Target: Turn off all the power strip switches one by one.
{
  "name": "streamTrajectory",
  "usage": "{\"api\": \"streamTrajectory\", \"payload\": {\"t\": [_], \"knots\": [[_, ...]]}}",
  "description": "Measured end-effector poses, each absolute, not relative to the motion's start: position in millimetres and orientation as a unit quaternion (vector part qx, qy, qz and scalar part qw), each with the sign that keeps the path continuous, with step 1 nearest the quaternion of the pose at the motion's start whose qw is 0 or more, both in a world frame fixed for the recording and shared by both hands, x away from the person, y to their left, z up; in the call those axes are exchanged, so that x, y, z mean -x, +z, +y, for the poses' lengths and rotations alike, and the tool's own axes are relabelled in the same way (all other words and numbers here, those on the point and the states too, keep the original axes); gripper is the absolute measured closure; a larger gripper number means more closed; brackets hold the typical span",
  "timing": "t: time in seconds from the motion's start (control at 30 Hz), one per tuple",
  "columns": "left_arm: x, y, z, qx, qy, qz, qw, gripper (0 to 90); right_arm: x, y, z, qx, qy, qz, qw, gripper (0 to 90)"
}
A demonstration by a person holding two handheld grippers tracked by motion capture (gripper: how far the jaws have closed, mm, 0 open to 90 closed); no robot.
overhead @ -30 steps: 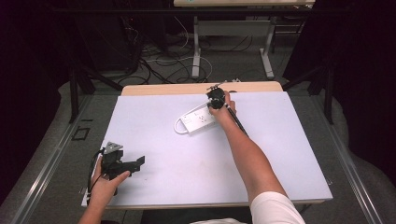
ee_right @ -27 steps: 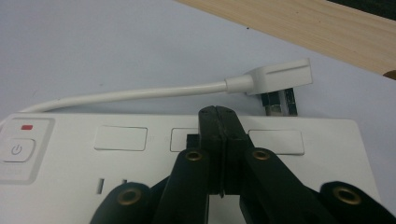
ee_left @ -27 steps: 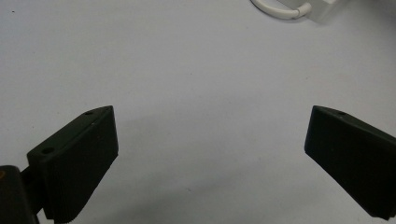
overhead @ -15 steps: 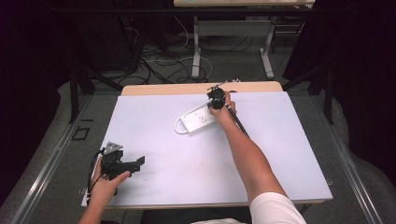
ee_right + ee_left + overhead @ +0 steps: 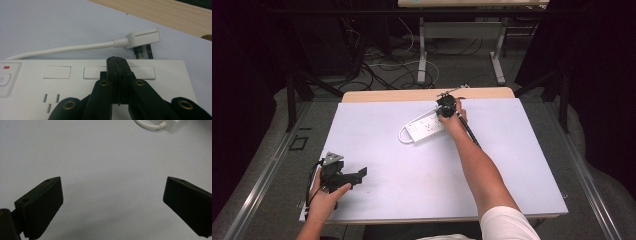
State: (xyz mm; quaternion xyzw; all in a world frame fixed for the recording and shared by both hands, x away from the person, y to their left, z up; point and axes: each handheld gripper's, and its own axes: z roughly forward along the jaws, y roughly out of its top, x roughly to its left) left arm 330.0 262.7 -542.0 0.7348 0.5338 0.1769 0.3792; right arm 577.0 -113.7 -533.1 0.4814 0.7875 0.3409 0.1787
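Note:
A white power strip (image 5: 426, 128) lies on the far middle of the white table (image 5: 412, 170). In the right gripper view its face (image 5: 62, 87) shows a red-marked switch (image 5: 5, 75) at left and several sockets. Its white plug (image 5: 143, 38) lies on the table just beyond, prongs showing, with the white cord (image 5: 62, 48) curving left. My right gripper (image 5: 446, 107) (image 5: 117, 60) hangs over the strip's far end, jaws pressed together on its top face, nothing visible between them. My left gripper (image 5: 357, 175) (image 5: 112, 195) rests near the table's front left, jaws wide apart over bare tabletop.
A strip of bare wood (image 5: 412, 94) runs along the table's far edge. Beyond it stand metal table legs (image 5: 422, 50) and loose floor cables (image 5: 377, 60). The person's right forearm (image 5: 477, 165) crosses the table's middle right.

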Motion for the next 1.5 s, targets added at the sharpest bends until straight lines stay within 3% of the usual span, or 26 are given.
{"api": "streamTrajectory", "payload": {"t": [1.5], "knots": [[-329.8, -543.8, 262.3, -0.729, 0.177, 0.539, 0.384, 3.0, -588.3, -529.6, -135.6, -0.494, 0.329, 0.779, 0.202, 90.0]]}}
